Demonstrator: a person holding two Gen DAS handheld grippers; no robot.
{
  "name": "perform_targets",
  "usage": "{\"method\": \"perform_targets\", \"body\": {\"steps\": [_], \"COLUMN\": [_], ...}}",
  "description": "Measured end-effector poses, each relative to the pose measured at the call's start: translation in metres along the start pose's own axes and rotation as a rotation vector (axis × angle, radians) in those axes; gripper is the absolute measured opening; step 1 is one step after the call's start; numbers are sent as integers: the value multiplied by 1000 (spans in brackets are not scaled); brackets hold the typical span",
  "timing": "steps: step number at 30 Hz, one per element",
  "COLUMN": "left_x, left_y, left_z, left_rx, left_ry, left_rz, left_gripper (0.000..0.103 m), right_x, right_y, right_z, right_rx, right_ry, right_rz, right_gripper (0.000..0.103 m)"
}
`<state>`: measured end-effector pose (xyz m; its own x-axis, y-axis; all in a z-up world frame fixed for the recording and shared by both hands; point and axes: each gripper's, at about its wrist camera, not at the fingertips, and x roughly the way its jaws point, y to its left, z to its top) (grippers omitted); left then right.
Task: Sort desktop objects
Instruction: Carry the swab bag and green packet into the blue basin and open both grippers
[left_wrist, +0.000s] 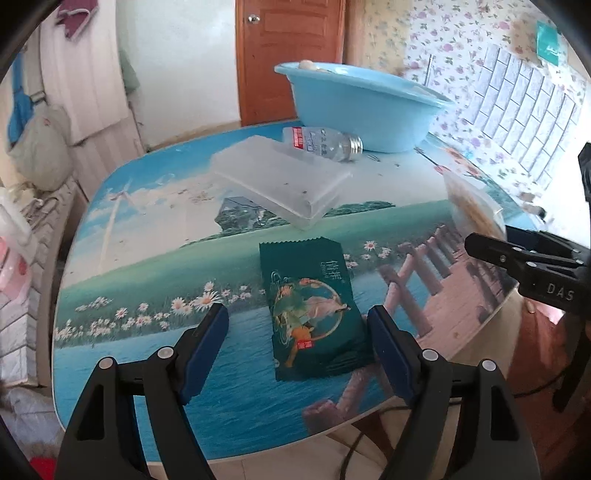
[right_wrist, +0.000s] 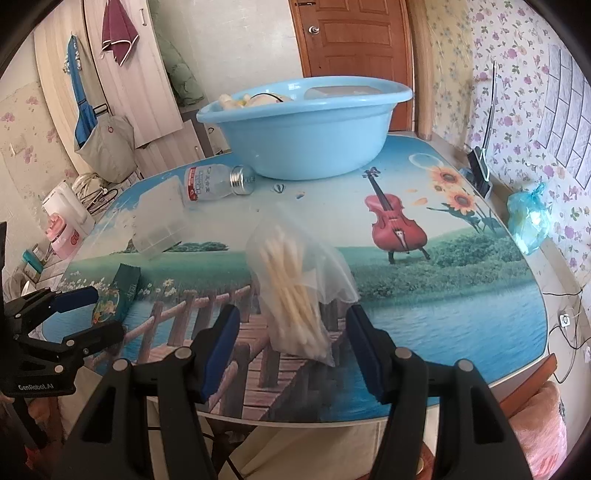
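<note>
Dark green foil, a flat snack packet (left_wrist: 316, 308), lies near the table's (left_wrist: 155, 266) front edge between the spread blue pads of my left claw (left_wrist: 297, 345) — neither pad touches it. My right claw (right_wrist: 293, 349) is spread too, astride a clear plastic bag of cotton swabs (right_wrist: 295, 284) by the same edge — not pinched. Toward the far edge sit a translucent rectangular box (left_wrist: 280, 179), a lying clear bottle (left_wrist: 321, 142) and a light blue plastic basin (left_wrist: 364, 105).

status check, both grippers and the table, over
Left gripper open around green packet, no squeeze yet. Right gripper open around bag of cotton swabs. Blue basin at the back, path clear.
</note>
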<state>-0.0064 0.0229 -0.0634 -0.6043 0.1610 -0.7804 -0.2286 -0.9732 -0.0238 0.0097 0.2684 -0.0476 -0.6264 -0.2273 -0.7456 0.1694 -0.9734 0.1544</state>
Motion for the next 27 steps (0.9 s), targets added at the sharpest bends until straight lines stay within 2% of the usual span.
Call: {"method": "perform_targets", "body": {"steps": [1,3,10,11,12,13,17,27], "left_x": [-2,-4,-6,-9,-11,-15,-30,-54], "left_y": [-2,-5,2,3,3,4,7,3], "left_z": [-1,-1,4,6,8,11,25,63], "left_rx": [11,26,-8,-9,-10,-11,-16,-8], "left_ry": [-14,-23,-27,-36,-44,-54,-102,-181], "left_rz": [-5,-13,-39,-39,-38,-38,-44,-67], "left_gripper": [62,50,49,49,49,49,49,49], "right_x": [0,2,4,3,3,3,-4,-40], "right_y": [1,3,5,4,4,5,11,12], "right_z": [0,-1,-2,-2,-2,-2,-2,25], "right_rx": [-6,-24,-42,-44,-49,-66,-104,-82], "right_ry": [-1,-1,-5,-7,-8,-5,-26,-159], "right_rz": [-3,-10,-23,-19,-16,-10,11,59], "right_gripper": [61,66,66,57,34,24,19,19]}}
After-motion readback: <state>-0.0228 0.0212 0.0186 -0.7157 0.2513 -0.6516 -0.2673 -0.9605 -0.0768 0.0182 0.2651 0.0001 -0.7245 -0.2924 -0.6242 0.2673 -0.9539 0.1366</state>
